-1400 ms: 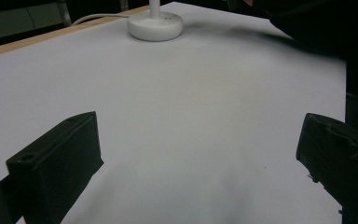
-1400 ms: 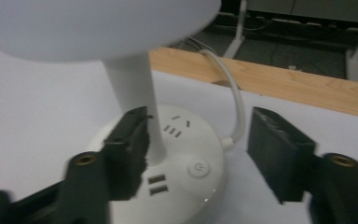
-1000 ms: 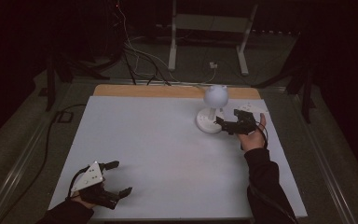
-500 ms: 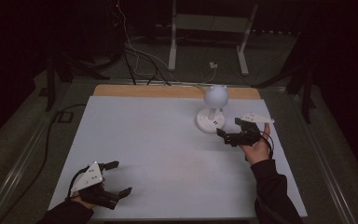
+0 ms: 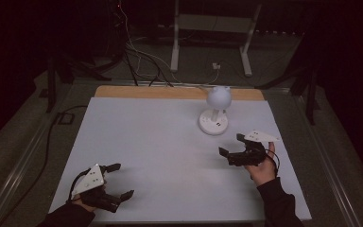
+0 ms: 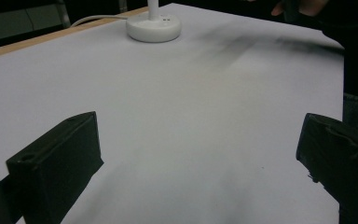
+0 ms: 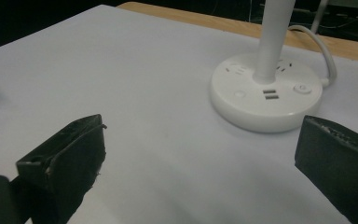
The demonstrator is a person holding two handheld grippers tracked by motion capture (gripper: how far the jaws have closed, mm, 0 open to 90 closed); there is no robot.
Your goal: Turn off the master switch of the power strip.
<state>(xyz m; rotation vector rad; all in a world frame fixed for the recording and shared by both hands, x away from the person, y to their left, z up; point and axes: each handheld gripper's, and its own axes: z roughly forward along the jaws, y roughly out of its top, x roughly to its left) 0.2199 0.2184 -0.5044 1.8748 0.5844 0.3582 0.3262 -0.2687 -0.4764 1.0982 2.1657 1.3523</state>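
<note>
Both grippers gape wide, holding nothing. My left gripper (image 5: 118, 180) sits near the table's (image 5: 146, 132) front edge, my right gripper (image 5: 230, 144) just short of the white desk lamp (image 5: 213, 120); no legible markings.

In the right gripper view the lamp (image 7: 266, 88) loses its stem and head past the top edge. The left gripper view cuts its stem just above the base, and a hand (image 6: 303, 5) is clipped at the top edge.
</note>
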